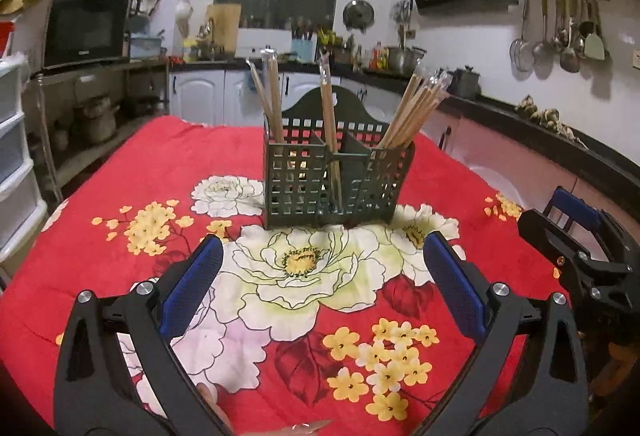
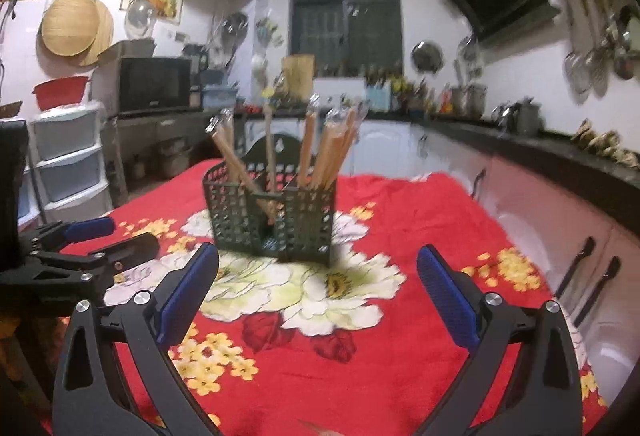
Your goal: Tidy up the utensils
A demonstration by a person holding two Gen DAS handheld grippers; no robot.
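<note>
Both tools stand wide open and empty: the left tool [image 1: 322,260] and the right tool [image 2: 318,268] hover over the red floral cloth [image 1: 160,172] on the tabletop, bare cloth between them and the dark green utensil basket [image 1: 338,180] ahead. Its three compartments hold chopsticks [image 1: 416,108]. Left view shows the right tool at its right edge; right view shows the left at its left

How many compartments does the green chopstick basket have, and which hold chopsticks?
3 visible in the green basket. Left compartment: a few chopsticks. Narrow middle one: a couple. Right one: the largest bunch. Others could be hidden behind.
</note>
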